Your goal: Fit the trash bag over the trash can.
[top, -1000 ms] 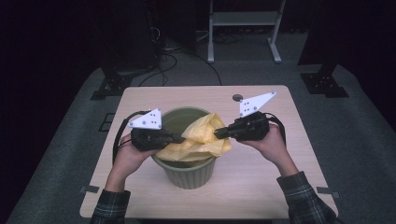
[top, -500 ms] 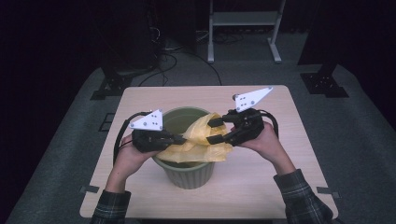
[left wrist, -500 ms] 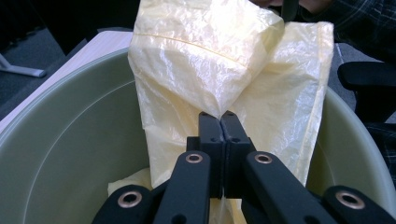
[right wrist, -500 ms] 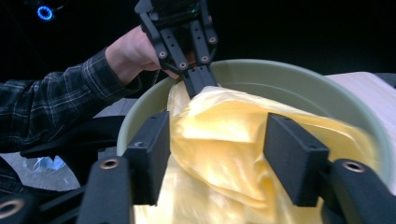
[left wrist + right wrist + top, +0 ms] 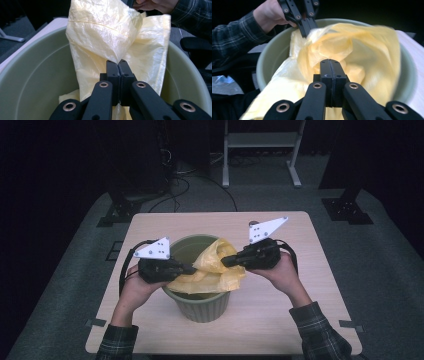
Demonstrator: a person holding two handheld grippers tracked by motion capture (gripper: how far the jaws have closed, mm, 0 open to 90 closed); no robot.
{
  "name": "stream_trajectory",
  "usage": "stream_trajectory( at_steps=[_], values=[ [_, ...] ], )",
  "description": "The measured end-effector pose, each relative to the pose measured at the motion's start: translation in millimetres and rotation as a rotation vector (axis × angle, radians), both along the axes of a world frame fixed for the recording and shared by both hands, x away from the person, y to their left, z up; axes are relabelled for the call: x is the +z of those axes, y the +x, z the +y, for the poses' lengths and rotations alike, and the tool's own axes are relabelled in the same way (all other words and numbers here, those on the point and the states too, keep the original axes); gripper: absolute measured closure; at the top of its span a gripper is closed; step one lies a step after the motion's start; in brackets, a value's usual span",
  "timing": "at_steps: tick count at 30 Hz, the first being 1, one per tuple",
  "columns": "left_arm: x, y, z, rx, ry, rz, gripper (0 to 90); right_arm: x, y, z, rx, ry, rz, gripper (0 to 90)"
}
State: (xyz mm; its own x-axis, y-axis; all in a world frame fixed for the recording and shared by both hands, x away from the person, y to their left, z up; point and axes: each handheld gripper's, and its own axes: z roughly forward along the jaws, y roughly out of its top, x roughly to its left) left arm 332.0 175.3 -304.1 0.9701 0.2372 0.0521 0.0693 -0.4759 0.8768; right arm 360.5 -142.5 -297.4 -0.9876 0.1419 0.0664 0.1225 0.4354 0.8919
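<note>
Your jaws are pinched together on both sides: the left gripper is clamped on a fold of the yellow plastic bin liner, and the right gripper, whose jaws have just been closing, now has a pleat of the same film nipped between its tips. Seen from above, the left gripper and the right gripper hold the liner from opposite sides over the mouth of the green bin, which stands on the wooden table. The film is bunched, part inside the bin and part draped over its near rim. The risk I see is tearing: this film is thin, and each grip catches only a small pinch, so if you pull your hands apart sharply it may rip at the tips or slip free. You may also have caught both layers in one pinch, which would keep the mouth from opening. A hard sideways tug could tip the light bin too.
</note>
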Motion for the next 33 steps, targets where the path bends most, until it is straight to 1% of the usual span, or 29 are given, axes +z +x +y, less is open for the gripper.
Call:
stream_trajectory(
  at_steps=[2, 4, 7, 8, 9, 10, 11, 12, 13, 15, 16, 19, 21, 22, 23, 24, 25, 26, 27, 28, 29, 30, 33],
  values=[
    [0.2, 0.3, 3.4, 0.003, -0.013, 0.001, 89.5, 1.2, -0.3, -8.7, -0.024, 0.013, -0.004, 90.0],
    [0.6, -0.2, 5.2, 0.006, -0.014, -0.003, 89.4, 2.4, -0.3, -17.8, -0.044, 0.023, -0.010, 90.0],
    [0.9, -1.0, 8.9, 0.012, -0.018, -0.007, 89.2, 2.5, -0.4, -30.0, -0.073, 0.022, -0.014, 90.0],
    [0.6, -0.9, 9.5, 0.010, -0.029, -0.003, 89.2, 2.0, -0.5, -32.8, -0.081, 0.025, -0.013, 90.0],
    [0.5, -0.7, 8.8, 0.008, -0.030, -0.001, 89.2, 1.3, -0.3, -36.6, -0.078, 0.031, -0.011, 90.0],
    [0.5, -0.5, 7.3, 0.005, -0.022, -0.005, 89.3, 1.1, -1.0, -38.0, -0.080, 0.039, -0.017, 89.4],
    [0.5, -0.8, 5.5, 0.006, -0.018, -0.004, 89.3, 1.6, -2.2, -38.8, -0.081, 0.050, -0.024, 82.1],
    [0.4, -0.7, 4.1, 0.001, -0.017, -0.004, 89.3, 2.6, -2.3, -38.9, -0.076, 0.067, -0.022, 70.9],
    [0.6, -0.6, 3.4, -0.004, -0.013, -0.004, 89.3, 3.8, -2.1, -38.3, -0.070, 0.085, -0.013, 63.3],
    [0.8, -1.1, 1.7, -0.003, -0.020, 0.000, 89.3, 6.5, -2.9, -35.8, -0.062, 0.104, -0.018, 52.0],
    [1.1, -1.1, 1.6, -0.005, -0.020, -0.003, 89.3, 8.2, -3.2, -33.1, -0.062, 0.106, -0.021, 46.7],
    [1.4, -1.0, 1.8, -0.004, -0.027, 0.000, 89.2, 10.5, -3.3, -23.0, -0.041, 0.110, -0.021, 39.4],
    [1.4, -1.0, 1.9, -0.005, -0.030, 0.001, 89.2, 9.7, -1.4, -14.9, -0.037, 0.107, -0.013, 39.3],
    [1.3, -0.8, 2.1, -0.008, -0.030, 0.001, 89.0, 8.8, -0.7, -11.8, -0.035, 0.103, -0.010, 40.7],
    [1.2, -0.7, 2.2, -0.009, -0.033, 0.003, 89.0, 6.7, 0.7, -6.3, -0.038, 0.089, -0.006, 47.9],
    [1.0, -0.9, 2.5, -0.012, -0.035, 0.004, 88.9, 4.6, 1.7, -1.7, -0.031, 0.065, -0.001, 53.0],
    [0.9, -1.1, 3.1, -0.011, -0.033, 0.004, 89.0, 2.6, 2.4, 2.7, -0.037, 0.040, 0.003, 62.4],
    [0.7, -1.5, 4.2, -0.005, -0.031, 0.006, 89.1, 0.9, 3.0, 5.4, -0.032, 0.014, 0.007, 78.4],
    [0.4, -1.3, 5.5, -0.005, -0.034, 0.008, 89.2, -0.2, 2.7, 6.2, -0.028, 0.007, -0.009, 84.7],
    [0.0, -1.2, 7.8, -0.008, -0.041, 0.015, 89.3, -0.5, 2.7, 5.5, -0.028, 0.014, -0.015, 87.6],
    [-0.1, -1.2, 9.7, -0.005, -0.044, 0.018, 89.4, 0.0, 3.0, 3.1, -0.030, 0.033, -0.008, 88.4],
    [-0.1, -1.2, 11.8, 0.000, -0.051, 0.022, 89.5, 1.0, 3.1, 0.5, -0.034, 0.040, -0.011, 88.9],
    [1.3, -2.1, 17.7, 0.008, -0.059, 0.012, 89.7, 2.9, 2.7, -8.7, -0.054, 0.039, -0.018, 89.3]
  ],
)
